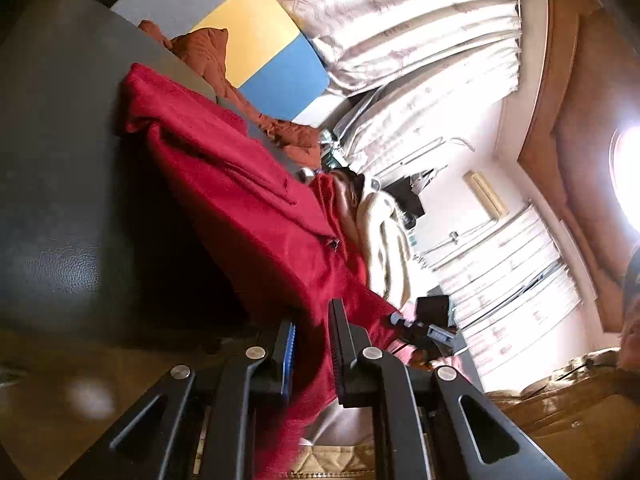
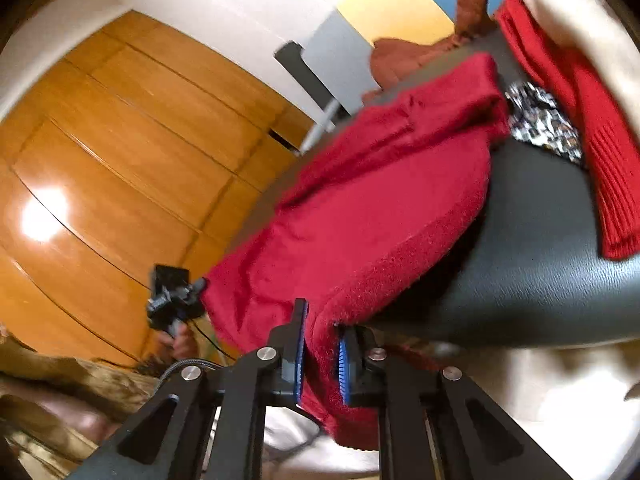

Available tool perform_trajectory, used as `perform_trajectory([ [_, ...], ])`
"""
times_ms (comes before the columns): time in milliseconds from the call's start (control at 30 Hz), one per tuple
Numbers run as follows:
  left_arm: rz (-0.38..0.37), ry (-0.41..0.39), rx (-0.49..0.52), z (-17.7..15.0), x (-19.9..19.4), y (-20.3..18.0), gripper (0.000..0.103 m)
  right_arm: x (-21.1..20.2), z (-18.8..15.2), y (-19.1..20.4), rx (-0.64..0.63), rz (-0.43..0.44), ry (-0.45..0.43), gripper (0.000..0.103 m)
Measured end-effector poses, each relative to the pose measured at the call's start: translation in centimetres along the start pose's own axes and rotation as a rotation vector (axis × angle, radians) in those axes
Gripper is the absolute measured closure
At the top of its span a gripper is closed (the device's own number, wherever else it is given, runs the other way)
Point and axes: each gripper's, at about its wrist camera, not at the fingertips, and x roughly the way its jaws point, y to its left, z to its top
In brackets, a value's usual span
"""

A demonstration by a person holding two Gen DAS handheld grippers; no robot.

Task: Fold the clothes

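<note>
Red fabric: a fuzzy red garment [image 2: 360,208] is pinched in both grippers along its near edge.
Right gripper [image 2: 322,354]: blue-padded jaws pressed onto a fold of the red garment; cloth fills the gap between them and hangs down below.
Left gripper [image 1: 312,354]: jaws clamped on the same garment; cloth runs down between the pads.
Garment position: near edge lifted off the surface, far part draped on a dark leather-textured table [image 2: 532,248].
Cross view: the left gripper [image 2: 176,304] shows in the right wrist view at the garment's other near corner, a hand below it.
Around, right view: a ribbed red sweater [image 2: 600,160] lies further back on the table, over a black-and-white patterned cloth [image 2: 540,120].
Around, left view: a cream garment [image 1: 384,232] and a rust-orange cloth [image 1: 208,56] lie past the red garment.
Background: wooden cabinet doors [image 2: 120,140], pale curtains [image 1: 420,28].
</note>
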Motion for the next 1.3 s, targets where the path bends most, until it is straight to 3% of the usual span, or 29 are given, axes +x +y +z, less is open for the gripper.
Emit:
perform_trajectory([
  [133, 0.142, 0.143, -0.036, -1.4, 2.9, 2.0, 0.090, 1.3, -0.8, -0.4, -0.005, -0.087, 0.060, 0.090],
  [200, 0.242, 0.195, -0.009, -2.2, 4.0, 2.3, 0.080, 2.0, -1.2, -1.2, -0.003, -0.179, 0.116, 0.090],
  [233, 0.286, 0.216, -0.001, -2.3, 4.3, 2.5, 0.079, 2.2, -1.4, -1.7, 0.002, -0.216, 0.138, 0.089],
  [300, 0.331, 0.240, -0.005, -2.5, 4.6, 3.1, 0.077, 2.4, -1.7, -2.7, 0.020, -0.261, 0.164, 0.084],
  [333, 0.325, 0.241, -0.019, -2.6, 4.5, 3.5, 0.076, 2.3, -1.7, -3.1, 0.033, -0.266, 0.166, 0.072],
  [367, 0.314, 0.239, -0.036, -2.6, 4.3, 3.8, 0.072, 2.3, -1.7, -3.5, 0.047, -0.271, 0.168, 0.059],
  [400, 0.293, 0.239, -0.057, -2.7, 4.1, 4.2, 0.069, 2.0, -1.8, -3.7, 0.056, -0.273, 0.166, 0.038],
  [533, 0.244, 0.271, -0.129, -3.3, 4.6, 5.2, 0.063, 2.5, -2.9, -3.5, 0.022, -0.232, 0.218, 0.035],
  [633, 0.220, 0.332, -0.116, -3.5, 6.2, 4.6, 0.063, 4.1, -3.6, -2.6, -0.037, -0.230, 0.286, 0.036],
  [667, 0.210, 0.352, -0.088, -3.7, 6.5, 4.0, 0.063, 4.2, -3.7, -2.5, -0.054, -0.235, 0.296, 0.037],
  [700, 0.200, 0.370, -0.052, -4.0, 6.7, 3.3, 0.067, 4.3, -3.8, -2.3, -0.071, -0.240, 0.306, 0.046],
  [733, 0.186, 0.372, -0.018, -4.1, 6.6, 2.6, 0.070, 4.4, -3.9, -2.1, -0.088, -0.245, 0.316, 0.069],
  [767, 0.169, 0.365, 0.014, -4.2, 6.4, 1.9, 0.081, 4.6, -4.0, -1.9, -0.104, -0.250, 0.326, 0.084],
  [800, 0.152, 0.359, 0.046, -4.3, 6.3, 1.1, 0.085, 4.5, -3.8, -1.7, -0.103, -0.236, 0.317, 0.093],
  [900, 0.048, 0.247, 0.032, -3.3, 3.8, -0.3, 0.088, 3.8, -3.0, -1.1, -0.071, -0.167, 0.259, 0.094],
  [1000, -0.062, 0.123, 0.005, -2.2, 1.1, -1.5, 0.089, 2.1, -1.7, 0.8, -0.059, -0.044, 0.161, 0.094],
  [1133, -0.298, -0.046, -0.071, -1.5, -2.2, -2.5, 0.089, -0.2, -0.2, 3.0, -0.039, 0.128, 0.040, 0.094],
  [1233, -0.402, -0.086, -0.110, -2.6, -3.3, -3.1, 0.089, -1.4, -0.3, 4.2, -0.010, 0.275, 0.000, 0.094],
  [1300, -0.424, -0.077, -0.140, -3.6, -3.6, -3.2, 0.089, -1.9, -0.5, 4.4, 0.009, 0.337, -0.019, 0.094],
])
